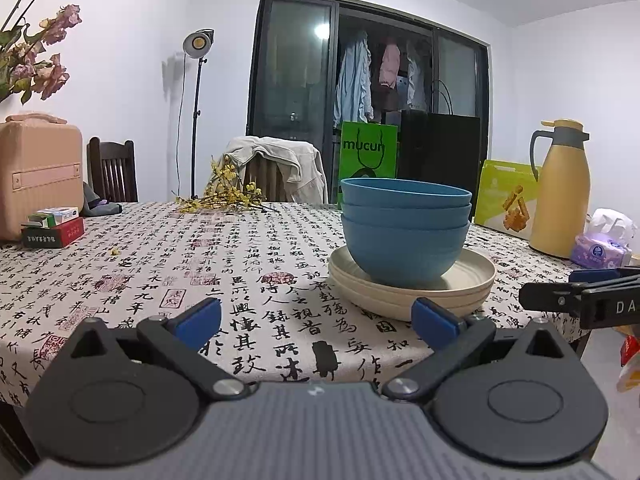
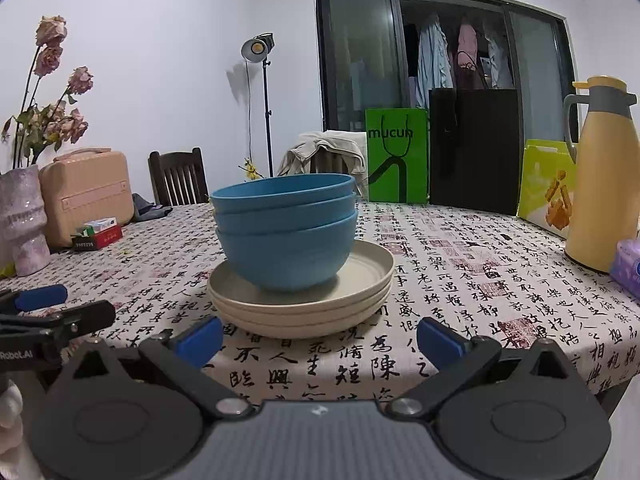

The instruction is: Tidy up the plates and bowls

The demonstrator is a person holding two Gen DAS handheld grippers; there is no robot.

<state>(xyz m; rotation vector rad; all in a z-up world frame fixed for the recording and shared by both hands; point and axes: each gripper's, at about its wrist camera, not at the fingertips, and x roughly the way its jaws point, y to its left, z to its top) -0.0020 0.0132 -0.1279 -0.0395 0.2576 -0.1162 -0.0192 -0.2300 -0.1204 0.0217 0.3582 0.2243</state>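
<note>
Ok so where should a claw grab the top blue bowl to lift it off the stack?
Take the top blue bowl by its rim, coming in level from the near side, one finger inside and one outside. It sits nested in the bowls below, so only its rim band shows. Both the left claw and right claw are open and empty.

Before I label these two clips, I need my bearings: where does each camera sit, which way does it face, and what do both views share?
Left wrist: on the left tongs, low at the table's near edge, facing the bowls on the plates; its open blue-tipped fingers show, the right tongs at right.
Right wrist: on the right tongs, same edge, facing the stack from further right; its open fingers show, the left tongs at left.
Shared: bowls, plates, green bag, yellow jug.
</note>
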